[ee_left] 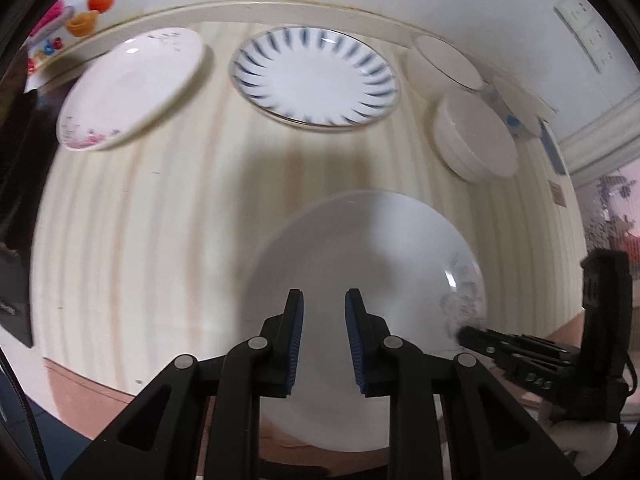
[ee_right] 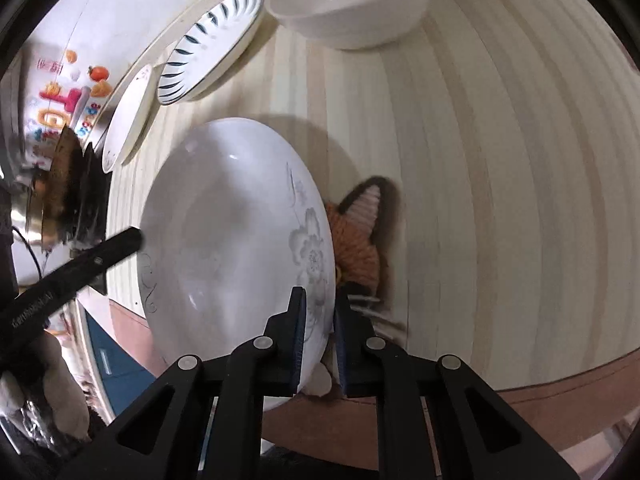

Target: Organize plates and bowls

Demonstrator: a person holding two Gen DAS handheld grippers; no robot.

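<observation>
Taking the grey-flowered plate [ee_left: 360, 280] as landmark: far left of it on the striped bench [ee_left: 160, 220] lies the pink-flowered plate [ee_left: 128, 88], then the blue-rayed plate [ee_left: 316, 76] straight beyond it, then two white bowls [ee_left: 476, 136] beyond it to the right. The left gripper [ee_left: 324, 308] hovers over the plate's near side, fingers narrowly apart and holding nothing. The right gripper [ee_right: 320, 312] pinches the plate's right rim, one finger above and one below, so the right hand carries it. The blue-rayed plate, directly ahead, looks the likeliest stacking spot.

striped wooden table [ee_left: 160, 220], fox-shaped coaster [ee_right: 360, 240], wall sockets [ee_left: 584, 28]
</observation>
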